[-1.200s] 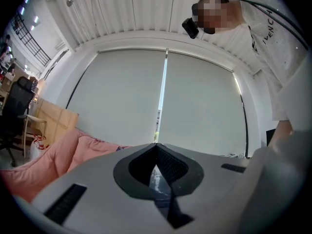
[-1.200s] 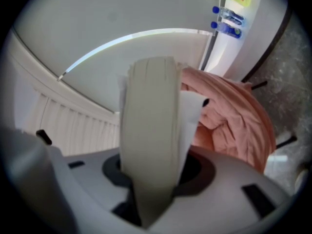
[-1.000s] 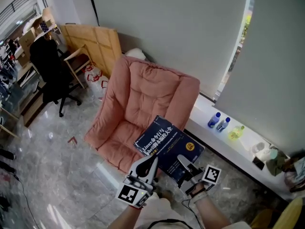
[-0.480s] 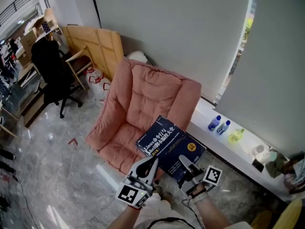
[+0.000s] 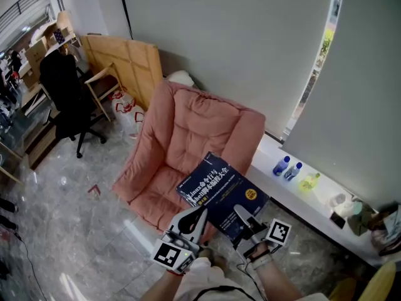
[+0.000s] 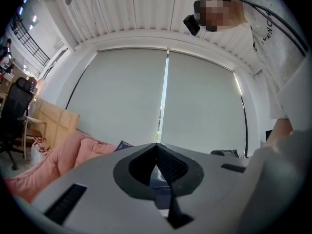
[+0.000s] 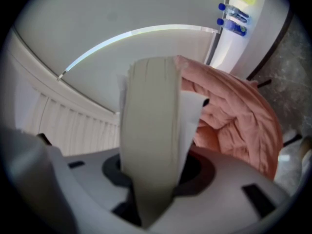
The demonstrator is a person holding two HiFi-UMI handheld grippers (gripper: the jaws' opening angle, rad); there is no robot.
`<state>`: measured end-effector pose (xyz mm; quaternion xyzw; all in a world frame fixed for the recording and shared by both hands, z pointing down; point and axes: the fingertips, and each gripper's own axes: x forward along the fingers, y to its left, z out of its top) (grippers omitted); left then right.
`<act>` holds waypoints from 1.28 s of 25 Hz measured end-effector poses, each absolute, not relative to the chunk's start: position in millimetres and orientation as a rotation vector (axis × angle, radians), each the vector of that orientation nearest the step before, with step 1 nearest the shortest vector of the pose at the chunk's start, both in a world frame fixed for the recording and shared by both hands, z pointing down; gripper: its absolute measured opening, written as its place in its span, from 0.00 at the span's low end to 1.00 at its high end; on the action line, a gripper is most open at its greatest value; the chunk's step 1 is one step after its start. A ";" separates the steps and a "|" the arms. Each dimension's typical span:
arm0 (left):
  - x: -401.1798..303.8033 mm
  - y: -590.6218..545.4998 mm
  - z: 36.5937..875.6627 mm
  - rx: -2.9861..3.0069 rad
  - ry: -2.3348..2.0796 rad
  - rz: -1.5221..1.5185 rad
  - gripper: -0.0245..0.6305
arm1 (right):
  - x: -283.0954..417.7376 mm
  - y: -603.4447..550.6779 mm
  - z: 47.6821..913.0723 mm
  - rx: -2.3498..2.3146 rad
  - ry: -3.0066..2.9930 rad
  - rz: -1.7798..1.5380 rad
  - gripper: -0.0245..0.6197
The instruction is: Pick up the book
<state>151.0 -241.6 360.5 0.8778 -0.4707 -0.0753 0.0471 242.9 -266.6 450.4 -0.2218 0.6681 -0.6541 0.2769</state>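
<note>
Book edge in right gripper fingers, above armchair

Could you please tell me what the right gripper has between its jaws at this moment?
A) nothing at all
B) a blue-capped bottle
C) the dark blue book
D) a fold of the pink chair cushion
C: in the right gripper view, the right gripper has its jaws closed on the pale page edges of the book.
</note>
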 end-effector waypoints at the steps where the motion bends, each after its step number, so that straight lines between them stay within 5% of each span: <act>1: 149.4 -243.3 359.2 2.679 -1.437 -0.233 0.06 | 240.9 -268.0 449.3 -0.594 1.791 -1.757 0.31; 32: 95.4 -263.1 346.9 2.624 -1.572 -0.214 0.06 | 223.5 -292.6 410.3 -0.588 1.822 -1.757 0.31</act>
